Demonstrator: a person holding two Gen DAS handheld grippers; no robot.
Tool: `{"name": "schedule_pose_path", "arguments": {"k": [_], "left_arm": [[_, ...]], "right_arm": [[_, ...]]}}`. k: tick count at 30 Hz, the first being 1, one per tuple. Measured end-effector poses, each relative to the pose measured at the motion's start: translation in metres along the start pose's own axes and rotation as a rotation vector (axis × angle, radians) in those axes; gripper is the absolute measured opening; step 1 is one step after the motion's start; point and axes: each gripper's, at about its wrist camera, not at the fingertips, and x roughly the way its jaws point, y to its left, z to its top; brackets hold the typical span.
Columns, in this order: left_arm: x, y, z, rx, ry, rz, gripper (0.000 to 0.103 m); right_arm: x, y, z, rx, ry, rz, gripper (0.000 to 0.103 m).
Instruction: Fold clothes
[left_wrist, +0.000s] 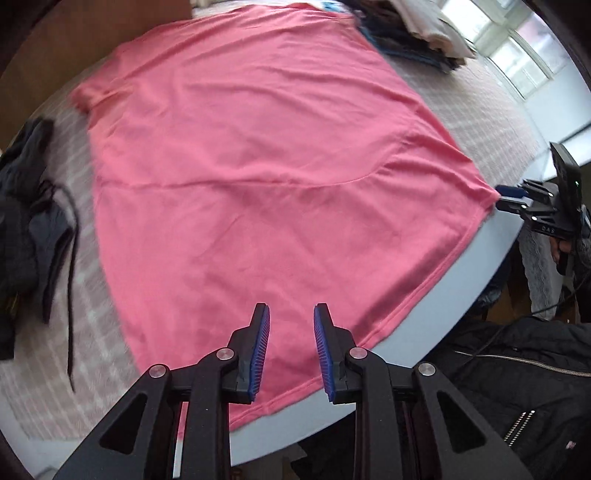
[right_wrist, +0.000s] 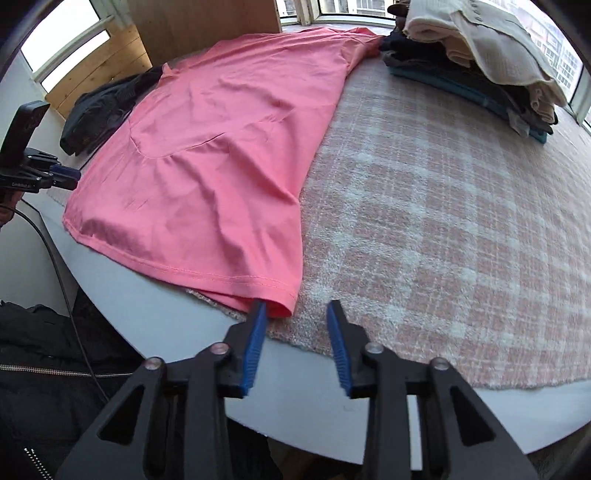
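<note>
While it lies spread flat on the table: the pink garment (left_wrist: 258, 166) is seen across most of the near half, its hem running along the table's front edge.
Garment detail: a curved seam is seen crossing the cloth, and a sleeve is turned out at the far left corner in the left wrist view.
Hem corners: one corner is seen under the left gripper (left_wrist: 291, 321), the other just at the tip of the right gripper (right_wrist: 297, 314).
Left gripper jaws: they are held apart above the pink cloth, with nothing pinched between the blue pads (left_wrist: 261, 350).
Right gripper jaws: they are held apart too; the left pad (right_wrist: 255, 354) is seen touching or just beside the hem corner, and no cloth is clamped.
Underlay: a pink and white checked blanket (right_wrist: 443, 221) is spread beneath the garment, short of the white table (right_wrist: 147, 314) edge.
Dark clothes: a crumpled dark heap (left_wrist: 29, 221) is left on the blanket beside the garment's sleeve side.
Folded stack: a pile of folded clothes (right_wrist: 480, 55), cream on top and dark and teal below, is set at the far side by the windows (left_wrist: 517, 55).
Person: a black zipped jacket (left_wrist: 517, 387) is seen at the table's near edge.
</note>
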Motion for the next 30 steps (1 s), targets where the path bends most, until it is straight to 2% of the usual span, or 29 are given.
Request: {"name": "schedule_pose_path", "arguments": {"k": [2,4,6,12,14,16,18,20,22,23,25,30], "left_arm": [[0.001,0.02,-0.011,-0.071,0.001,0.027,0.024],[0.005,0.032,-0.016,-0.11,0.003,0.048,0.024],[0.014,0.037,-0.018,-0.124,0.019,0.062,0.025],[0.028,0.047,-0.032,-0.123,0.047,0.084,0.032],[0.027,0.052,-0.037,-0.134,0.045,0.085,0.033],[0.021,0.059,-0.042,-0.153,0.035,0.075,0.033],[0.011,0.068,-0.051,-0.186,0.021,0.076,0.033],[0.0,0.079,-0.066,-0.219,0.008,0.079,0.035],[-0.01,0.09,-0.081,-0.253,-0.004,0.08,0.038],[-0.014,0.097,-0.09,-0.277,-0.007,0.074,0.038],[-0.018,0.11,-0.105,-0.332,-0.011,0.05,0.04],[-0.013,0.12,-0.12,-0.355,0.011,0.025,0.041]], "right_arm": [[0.006,0.004,0.004,-0.048,0.004,-0.024,0.016],[0.008,0.007,0.008,-0.072,0.007,-0.013,0.015],[0.007,0.011,0.01,-0.095,0.01,-0.01,0.002],[-0.031,0.011,0.0,-0.044,-0.03,0.11,0.002],[-0.026,0.007,-0.005,-0.04,0.001,0.028,0.002],[-0.014,0.002,-0.008,-0.019,0.064,0.002,0.002],[-0.01,-0.004,-0.008,0.017,0.1,-0.01,0.004],[-0.016,0.0,-0.005,0.003,0.075,-0.021,0.009],[-0.017,0.006,0.0,-0.021,0.054,-0.029,0.025],[-0.018,0.009,0.003,-0.033,0.044,-0.033,0.037],[-0.013,0.014,0.008,-0.053,0.049,-0.043,0.037],[0.0,0.012,0.01,-0.05,0.076,-0.039,0.037]]}}
